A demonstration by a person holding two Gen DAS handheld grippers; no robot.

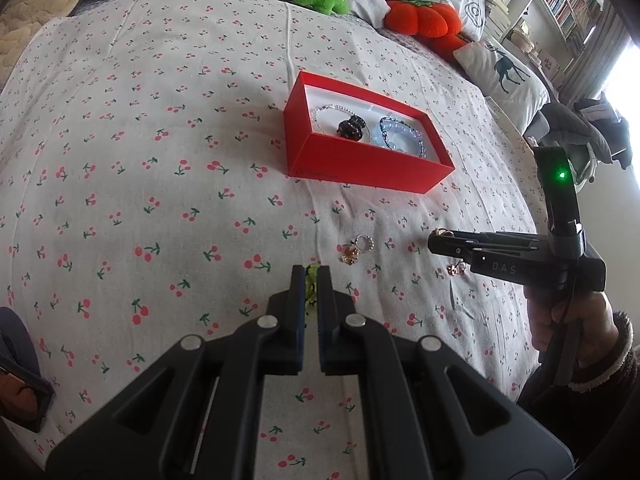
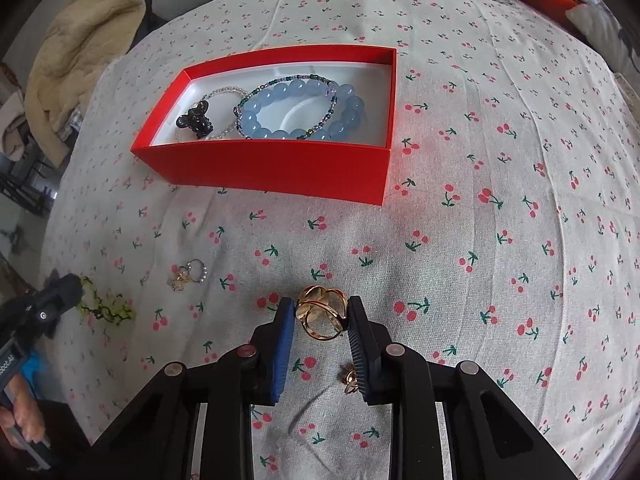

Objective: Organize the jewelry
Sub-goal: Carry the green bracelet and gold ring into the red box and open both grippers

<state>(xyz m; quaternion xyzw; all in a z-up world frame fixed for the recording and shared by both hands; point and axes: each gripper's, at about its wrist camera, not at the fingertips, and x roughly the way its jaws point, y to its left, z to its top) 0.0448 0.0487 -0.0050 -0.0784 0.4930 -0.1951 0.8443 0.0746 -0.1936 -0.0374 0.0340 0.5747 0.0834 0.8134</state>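
Right tongs (image 2: 320, 312) clamped across a gold openwork ring of looped metal bands (image 2: 321, 312), blue pads on either flank; lifted or resting on the bed, cannot tell. Left tongs (image 1: 310, 276) nearly closed on a yellow-green and black wiry beaded piece (image 1: 311, 286), strands trailing out at the tip.

Handling, judged:
- Gold ring: light, rigid, polished, so likely slippery against the pads. Hold across the widest span of the loops; liable to twist out if pinched off-centre.
- Wiry green piece: very light, springy, prone to snagging on the cloth. Better gripped at the dense middle than by a loose strand.

Surroundings:
- Red rectangular cardboard box with white lining (image 2: 276, 164) further up the cherry-print bedsheet (image 2: 500, 240), lid off.
- Inside: pale blue round-bead bracelet (image 2: 344, 120), thin dark seed-bead strand (image 2: 256, 92) lying over it, clear bead strand (image 2: 228, 90), small black hair claw (image 2: 196, 118).
- Loose on the sheet: small silver ring with gold charm (image 2: 188, 274) between the two tongs; small gold earring-like piece (image 2: 350, 382) just beside the right pad.

Obstruction: near wall of the box to be cleared on the way in; otherwise path open.
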